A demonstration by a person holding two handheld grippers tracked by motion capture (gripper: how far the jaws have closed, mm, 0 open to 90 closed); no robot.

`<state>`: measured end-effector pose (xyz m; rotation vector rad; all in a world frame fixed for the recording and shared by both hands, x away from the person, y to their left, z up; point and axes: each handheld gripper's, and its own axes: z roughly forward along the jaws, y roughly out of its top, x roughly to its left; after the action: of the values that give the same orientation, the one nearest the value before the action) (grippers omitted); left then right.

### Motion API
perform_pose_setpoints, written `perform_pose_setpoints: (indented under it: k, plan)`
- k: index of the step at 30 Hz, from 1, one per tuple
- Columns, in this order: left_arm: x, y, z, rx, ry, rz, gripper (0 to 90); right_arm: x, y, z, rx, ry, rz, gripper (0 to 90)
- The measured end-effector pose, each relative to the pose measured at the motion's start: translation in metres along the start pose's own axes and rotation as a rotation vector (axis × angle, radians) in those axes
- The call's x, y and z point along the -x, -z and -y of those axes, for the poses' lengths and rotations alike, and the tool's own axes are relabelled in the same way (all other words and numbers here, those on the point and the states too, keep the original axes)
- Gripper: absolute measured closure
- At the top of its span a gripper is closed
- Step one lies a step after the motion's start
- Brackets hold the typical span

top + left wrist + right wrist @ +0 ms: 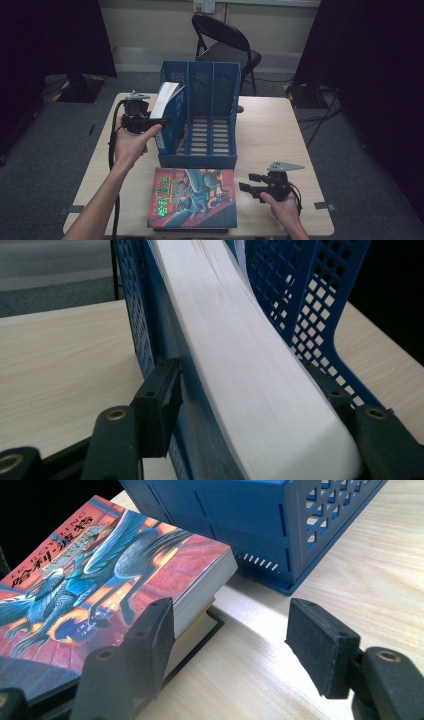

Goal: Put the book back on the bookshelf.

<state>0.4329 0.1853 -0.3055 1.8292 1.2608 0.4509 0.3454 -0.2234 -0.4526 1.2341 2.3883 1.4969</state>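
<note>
Books number three: one stands tilted in the leftmost of three slots of the blue file rack [210,95], the left gripper [159,120] clamped on this white-edged book [167,97]. A colourful book [192,197] lies on a dark book [200,630] on the bench [270,135]; the right gripper [250,182] gapes empty beside them.
</note>
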Motion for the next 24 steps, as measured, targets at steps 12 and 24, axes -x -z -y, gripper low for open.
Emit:
perform_pose_setpoints:
  k: [12,24]
  plan:
    - [0.011,-0.006,-0.024,-0.09,-0.097,-0.096,38.9,0.001,0.001,0.0,0.005,0.0,0.01,35.4]
    - [0.006,-0.013,-0.048,-0.191,-0.002,-0.103,44.1,0.0,0.0,0.0,-0.001,0.0,0.007,35.4]
